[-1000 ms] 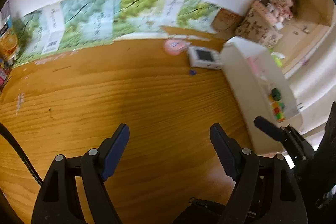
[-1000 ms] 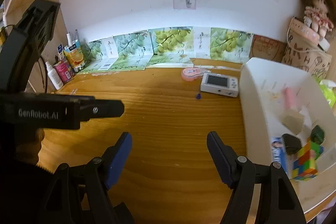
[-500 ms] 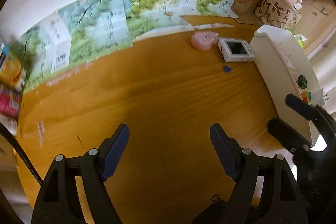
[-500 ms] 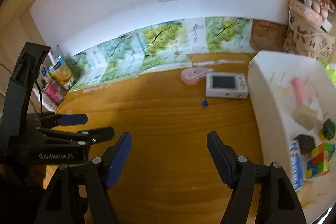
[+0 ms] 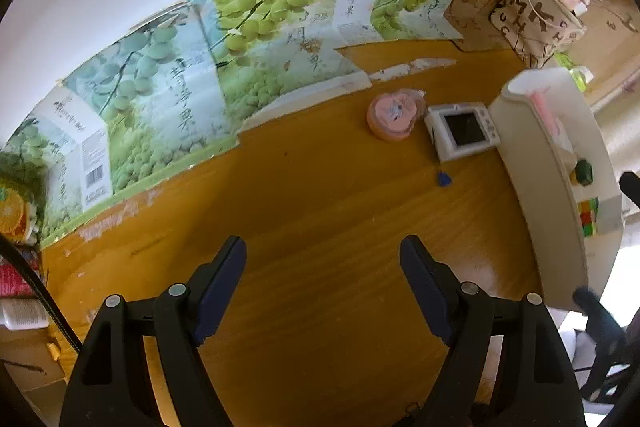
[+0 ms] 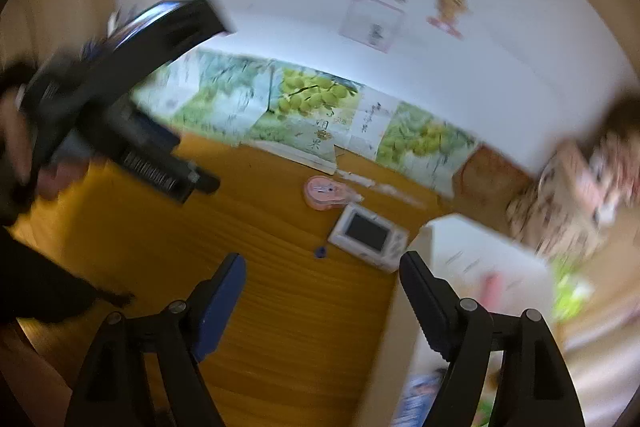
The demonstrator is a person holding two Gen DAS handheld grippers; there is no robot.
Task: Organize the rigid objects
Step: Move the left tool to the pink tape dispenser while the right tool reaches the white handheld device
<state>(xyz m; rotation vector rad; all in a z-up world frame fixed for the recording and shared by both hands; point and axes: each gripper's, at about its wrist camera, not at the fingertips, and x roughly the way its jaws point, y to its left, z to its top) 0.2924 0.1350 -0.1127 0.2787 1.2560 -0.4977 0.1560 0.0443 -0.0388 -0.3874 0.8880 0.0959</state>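
On the wooden desk lie a pink round case, a white device with a dark screen and a small blue piece. A white bin at the right holds a colour cube, a dark green block and a pink stick. My left gripper hangs open over bare wood. My right gripper has its jaws opening with nothing between them, beside the bin's left wall. The right wrist view is blurred.
Fruit cartons line the back wall. A patterned bag with a doll stands at the far right corner. Bottles and a juice box crowd the left edge. A person's hand holds the left tool in the right wrist view.
Both views have swung and rolled. The left gripper moved across the desk, bringing the pink case and white device nearer. The right gripper rose and rolled, tilting the scene; its jaws look slightly wider.
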